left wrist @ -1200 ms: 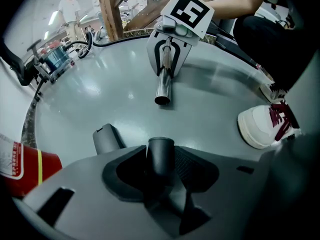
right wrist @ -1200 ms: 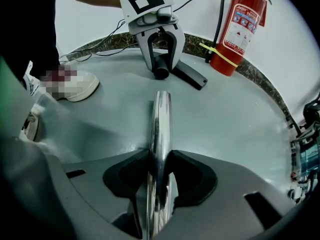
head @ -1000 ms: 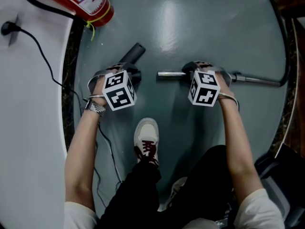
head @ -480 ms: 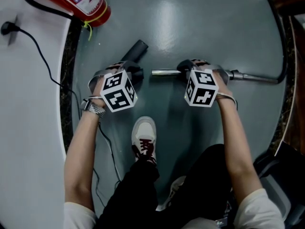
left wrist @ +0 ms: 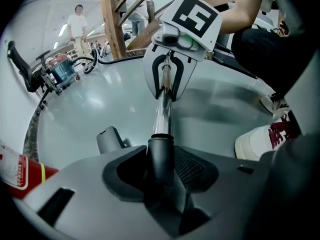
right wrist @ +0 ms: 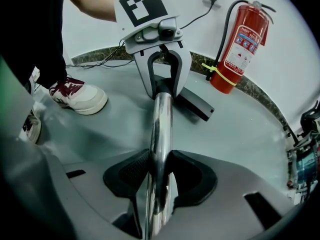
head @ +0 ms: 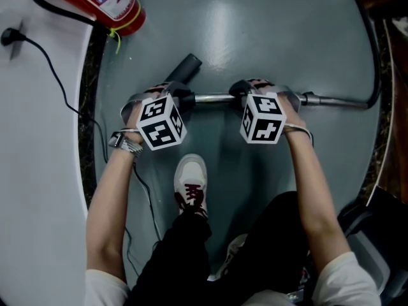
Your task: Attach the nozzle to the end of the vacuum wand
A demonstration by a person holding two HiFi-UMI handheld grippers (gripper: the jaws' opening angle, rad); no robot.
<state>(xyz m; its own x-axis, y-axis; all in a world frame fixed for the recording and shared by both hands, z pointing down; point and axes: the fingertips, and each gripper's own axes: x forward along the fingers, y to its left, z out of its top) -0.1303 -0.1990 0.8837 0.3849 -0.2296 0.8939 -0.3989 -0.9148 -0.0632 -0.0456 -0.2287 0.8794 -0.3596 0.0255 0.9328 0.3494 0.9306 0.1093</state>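
Note:
The chrome vacuum wand (head: 331, 99) lies level above the grey floor. My right gripper (head: 252, 92) is shut on it near its free end, the tube pinched between the pads (right wrist: 157, 171). My left gripper (head: 169, 98) is shut on the dark nozzle (head: 183, 69), gripping its round collar (left wrist: 161, 159). The wand (left wrist: 162, 109) enters that collar straight on in the left gripper view; how deep it sits is hidden. The nozzle's flat end (right wrist: 196, 104) angles away past the left gripper.
A red fire extinguisher (head: 105, 2) stands by the white wall, with a black cable (head: 57, 75) beside it. The person's shoe (head: 191, 183) rests below the grippers. The black hose (head: 377, 56) curves off right. A vacuum body (left wrist: 60, 71) and a standing person (left wrist: 77, 24) are far off.
The right gripper has carried the wand leftwards. The gap between its free end and the nozzle has closed, and the two now meet at the left gripper.

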